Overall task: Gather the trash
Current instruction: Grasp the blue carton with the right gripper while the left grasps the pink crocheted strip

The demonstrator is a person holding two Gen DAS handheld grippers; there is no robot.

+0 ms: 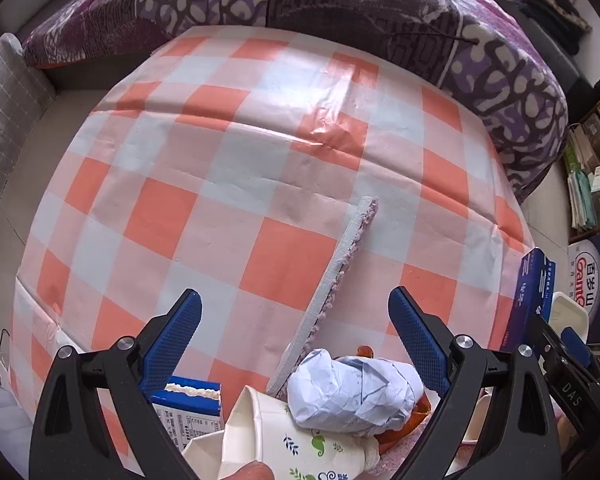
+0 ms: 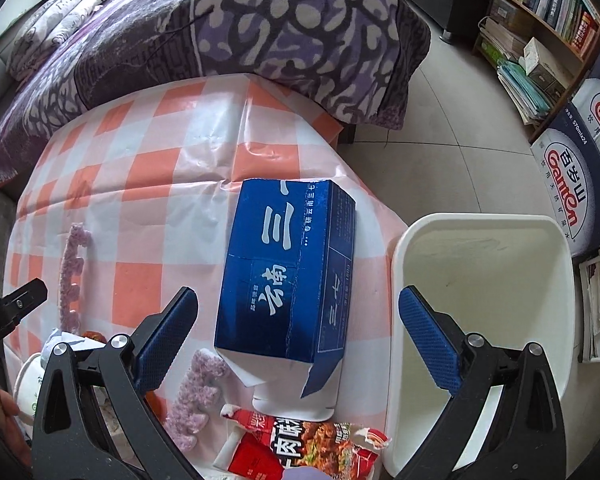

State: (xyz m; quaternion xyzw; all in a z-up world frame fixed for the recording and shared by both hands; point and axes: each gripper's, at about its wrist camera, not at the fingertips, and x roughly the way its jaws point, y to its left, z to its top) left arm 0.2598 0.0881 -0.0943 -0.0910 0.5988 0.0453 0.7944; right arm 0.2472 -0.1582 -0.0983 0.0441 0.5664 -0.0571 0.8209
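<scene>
Left gripper (image 1: 296,340) spread wide above paper ball (image 1: 354,392) and cup (image 1: 292,436) on checked cloth (image 1: 236,168). Right gripper (image 2: 298,332) likewise spread, empty, over blue box (image 2: 288,268); red wrapper (image 2: 304,448) just below, white bin (image 2: 480,304) beside table edge.

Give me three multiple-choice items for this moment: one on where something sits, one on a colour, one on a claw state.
1. Where is the white bin relative to the blue carton?
A. To its right, beyond the table edge
B. On top of it
C. Behind it, on the bed

2. What colour is the crumpled paper ball?
A. Bright green
B. Pale blue-white
C. Black

3. How is the right claw?
A. Shut on the carton
B. Shut on the red snack wrapper
C. Open, holding nothing

Answers: 1 A, the bin stands right of the carton, past the checked tablecloth. 2 B, the ball shows pale blue-white. 3 C, its fingers stand wide apart, gripping nothing.
</scene>
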